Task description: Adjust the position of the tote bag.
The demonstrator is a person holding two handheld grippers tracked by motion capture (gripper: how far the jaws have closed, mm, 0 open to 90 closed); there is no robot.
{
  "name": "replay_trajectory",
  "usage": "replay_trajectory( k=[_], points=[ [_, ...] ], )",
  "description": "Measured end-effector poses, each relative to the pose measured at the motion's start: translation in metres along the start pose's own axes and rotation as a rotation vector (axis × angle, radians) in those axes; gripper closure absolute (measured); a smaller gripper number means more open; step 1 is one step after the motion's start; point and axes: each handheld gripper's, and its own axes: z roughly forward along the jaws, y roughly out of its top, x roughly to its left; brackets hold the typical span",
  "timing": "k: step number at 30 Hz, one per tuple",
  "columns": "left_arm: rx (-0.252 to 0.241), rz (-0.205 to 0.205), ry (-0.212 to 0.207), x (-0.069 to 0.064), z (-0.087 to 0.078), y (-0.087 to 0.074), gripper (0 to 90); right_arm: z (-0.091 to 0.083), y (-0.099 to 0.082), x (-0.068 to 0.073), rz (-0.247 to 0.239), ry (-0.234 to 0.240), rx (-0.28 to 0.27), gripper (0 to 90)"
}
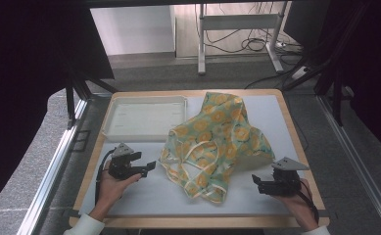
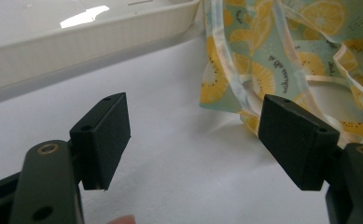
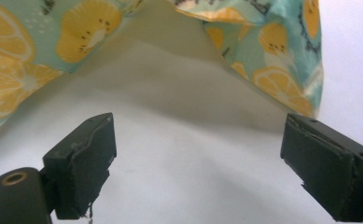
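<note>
Lemon-print cloth [image 1: 216,142] — beside shallow white tray [image 1: 144,117]

Your left hand [image 1: 110,182] holds the left gripper [image 1: 149,166] low at the near left of the table, jaws spread wide and pointing right. Your right hand [image 1: 296,198] holds the right gripper [image 1: 254,180] at the near right, jaws spread wide too, pointing left. Nothing sits between either pair of jaws. Both forearms come in from the near edge, white sleeve cuffs showing.
</note>
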Motion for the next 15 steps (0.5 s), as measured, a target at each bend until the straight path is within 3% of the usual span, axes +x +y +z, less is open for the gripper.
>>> replay_trajectory(
  k=[10,15],
  points=[
    [0.011,0.0,0.01,0.0004,-0.0016,-0.0019,25.2,-0.001,0.002,0.0004,-0.011,0.049,-0.039,16.3],
    [0.014,0.014,0.014,-0.0013,-0.0011,-0.0025,25.7,-0.0025,0.005,-0.0001,0.035,0.051,-0.043,15.6]
  ],
)
